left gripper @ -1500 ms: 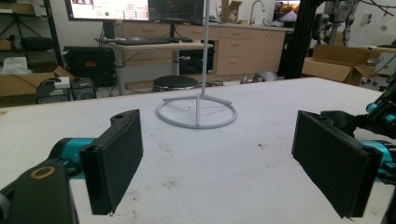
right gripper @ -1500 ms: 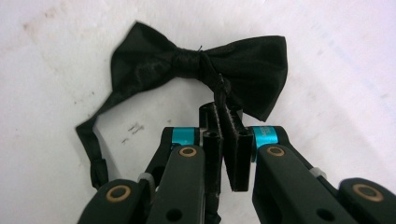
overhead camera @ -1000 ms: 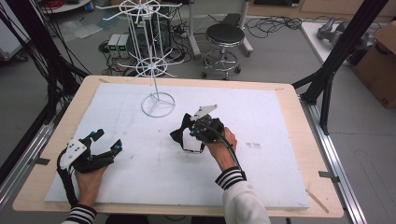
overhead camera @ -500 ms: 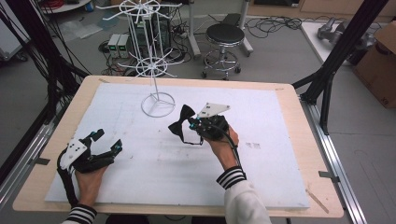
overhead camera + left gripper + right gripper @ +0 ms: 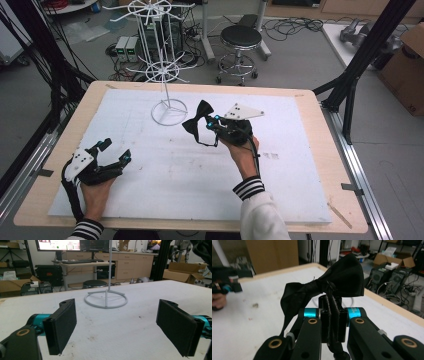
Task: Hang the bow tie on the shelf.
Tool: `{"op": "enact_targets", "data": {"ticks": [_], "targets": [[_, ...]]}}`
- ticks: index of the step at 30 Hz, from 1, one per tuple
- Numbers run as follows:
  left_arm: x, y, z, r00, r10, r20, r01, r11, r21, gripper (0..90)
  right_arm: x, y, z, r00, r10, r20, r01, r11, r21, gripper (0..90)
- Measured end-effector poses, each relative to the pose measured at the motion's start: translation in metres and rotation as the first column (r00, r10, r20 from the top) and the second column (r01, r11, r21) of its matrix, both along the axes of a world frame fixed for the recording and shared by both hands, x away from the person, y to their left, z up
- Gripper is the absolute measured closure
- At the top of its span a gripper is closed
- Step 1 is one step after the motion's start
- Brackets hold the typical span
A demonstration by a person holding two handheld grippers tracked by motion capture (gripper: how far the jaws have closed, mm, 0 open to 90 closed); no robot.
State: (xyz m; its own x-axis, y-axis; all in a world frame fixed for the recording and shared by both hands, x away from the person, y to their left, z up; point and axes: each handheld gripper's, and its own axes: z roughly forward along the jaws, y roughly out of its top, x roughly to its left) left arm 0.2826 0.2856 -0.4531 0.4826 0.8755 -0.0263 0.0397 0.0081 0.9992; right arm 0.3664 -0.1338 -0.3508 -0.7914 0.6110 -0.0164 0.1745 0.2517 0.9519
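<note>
Right gripper is clamped on a black bow tie, jaws pressed together on the knot at its middle. In the right gripper view the bow tie sits just above the closed jaws, one wing fanned up toward the far side, the other drooping down the near-left with a strap hanging below. Bow tie is lifted off the table, roughly over its middle, a bit toward the far edge. It is near the ring base of the white wire stand, just to the right of it, not touching.

Left gripper rests low near the near-left corner of the table, held in the person's hand, well apart from the bow tie. Its jaws are spread wide with nothing between them; the left gripper view shows both black pads far apart over bare white surface, with the stand base straight ahead further back.

Striped cuffs show on both wrists at the near edge. Stool on the floor beyond the far edge.
</note>
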Motion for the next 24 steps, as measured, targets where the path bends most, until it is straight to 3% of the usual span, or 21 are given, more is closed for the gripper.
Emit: {"op": "enact_targets", "data": {"ticks": [3, 12, 24], "targets": [[0.0, 0.0, 0.0, 1.0, -0.001, -0.001, 0.001, 1.0, 0.002, 17.0, 0.001, -0.001, 0.008, 0.9997, 0.002, 0.025, -0.002, 1.0, 0.031, 86.5], [0.0, 0.0, 0.0, 1.0, 0.003, -0.004, -0.003, 1.0, 0.001, 17.1, 0.01, 0.009, 0.031, 0.9971, 0.021, 0.073, -0.026, 0.998, 0.061, 86.5], [0.0, 0.0, 0.0, 1.0, 0.004, -0.006, -0.004, 1.0, 0.001, 17.1, 0.027, 0.018, 0.044, 0.9967, 0.012, 0.08, -0.019, 0.996, 0.081, 86.5]]}}
